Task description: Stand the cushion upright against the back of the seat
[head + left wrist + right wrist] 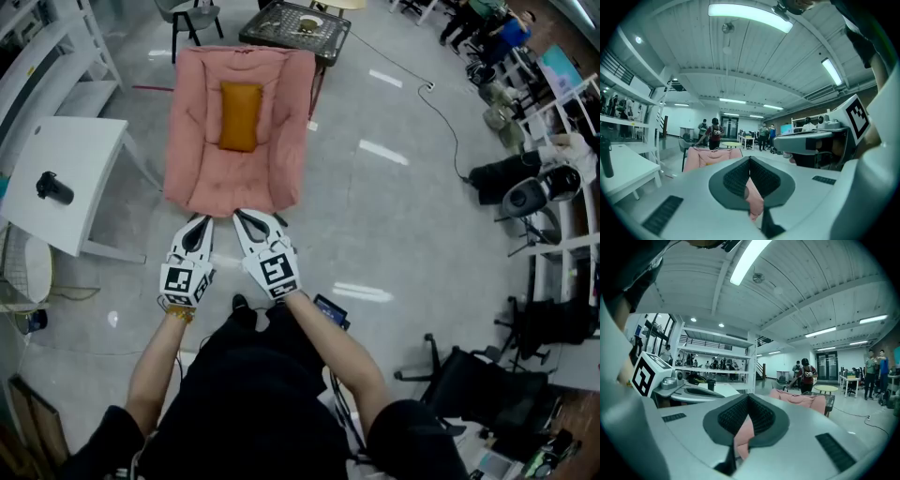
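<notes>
Pinching seat point(192, 103) front edge
Left gripper point(200, 223) and right gripper point(251, 217) are clamping its pink fabric, jaws closed; cushion point(239, 115) lying flat.

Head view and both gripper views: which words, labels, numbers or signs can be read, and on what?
No readable text in any view.
On left gripper and right gripper: square black-and-white markers only, no letters.
On pink seat and orange cushion: no print visible.

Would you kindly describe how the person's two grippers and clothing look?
The left gripper and right gripper are white with dark ribbed jaw pads, and each carries a cube of black-and-white square markers. The person wears black clothes; the forearms are uncovered.
</notes>
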### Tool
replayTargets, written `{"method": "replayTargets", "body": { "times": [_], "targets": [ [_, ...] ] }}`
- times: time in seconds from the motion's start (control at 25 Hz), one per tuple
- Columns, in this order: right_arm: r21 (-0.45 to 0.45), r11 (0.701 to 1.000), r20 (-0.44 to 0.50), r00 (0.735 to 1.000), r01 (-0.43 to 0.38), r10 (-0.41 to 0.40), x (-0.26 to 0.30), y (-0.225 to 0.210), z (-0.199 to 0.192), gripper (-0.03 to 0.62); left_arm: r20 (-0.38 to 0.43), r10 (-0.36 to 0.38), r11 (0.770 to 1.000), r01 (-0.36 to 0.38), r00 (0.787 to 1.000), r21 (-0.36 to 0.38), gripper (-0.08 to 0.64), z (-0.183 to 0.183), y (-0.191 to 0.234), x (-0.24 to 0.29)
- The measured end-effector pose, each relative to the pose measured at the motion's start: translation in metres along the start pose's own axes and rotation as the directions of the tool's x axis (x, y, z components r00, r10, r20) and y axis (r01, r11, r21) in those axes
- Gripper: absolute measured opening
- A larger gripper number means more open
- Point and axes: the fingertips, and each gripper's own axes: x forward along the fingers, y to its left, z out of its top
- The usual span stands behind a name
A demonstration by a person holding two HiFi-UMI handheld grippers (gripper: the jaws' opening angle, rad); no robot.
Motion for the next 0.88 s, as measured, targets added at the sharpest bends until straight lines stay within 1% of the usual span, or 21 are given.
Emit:
{"method": "replayTargets", "body": {
  "times": [0.16, 0.28, 0.52, 0.68, 0.76, 0.88],
  "targets": [
    [-0.011, 0.999, 0.028, 0.998, -0.052, 0.053, -0.025, -0.009, 0.004, 0.015, 0.005, -0.004, 1.0, 0.003, 1.0, 0.018, 0.014, 0.002, -0.023, 0.0],
    [0.013, 0.998, 0.034, 0.997, -0.068, 0.067, -0.047, -0.025, 0.003, 0.015, 0.015, 0.001, 1.0, -0.002, 1.0, 0.021, 0.012, 0.007, -0.04, 0.003],
    [0.056, 0.998, 0.089, 0.996, -0.027, 0.022, -0.083, -0.064, 0.009, 0.015, 0.035, -0.001, 0.999, 0.0, 0.999, 0.047, 0.014, 0.024, -0.073, 0.018],
    [0.089, 0.996, 0.073, 0.997, 0.018, -0.025, -0.101, -0.087, 0.012, 0.015, 0.043, -0.006, 0.999, 0.003, 0.999, 0.053, 0.014, 0.03, -0.087, 0.027],
    [0.091, 0.995, 0.066, 0.997, 0.027, -0.033, -0.106, -0.091, 0.011, 0.015, 0.048, -0.015, 0.998, 0.012, 0.999, 0.06, 0.012, 0.033, -0.091, 0.031],
    [0.082, 0.996, 0.08, 0.996, 0.018, -0.024, -0.107, -0.092, 0.01, 0.015, 0.055, -0.027, 0.997, 0.023, 0.998, 0.068, 0.012, 0.037, -0.096, 0.038]
  ]
}}
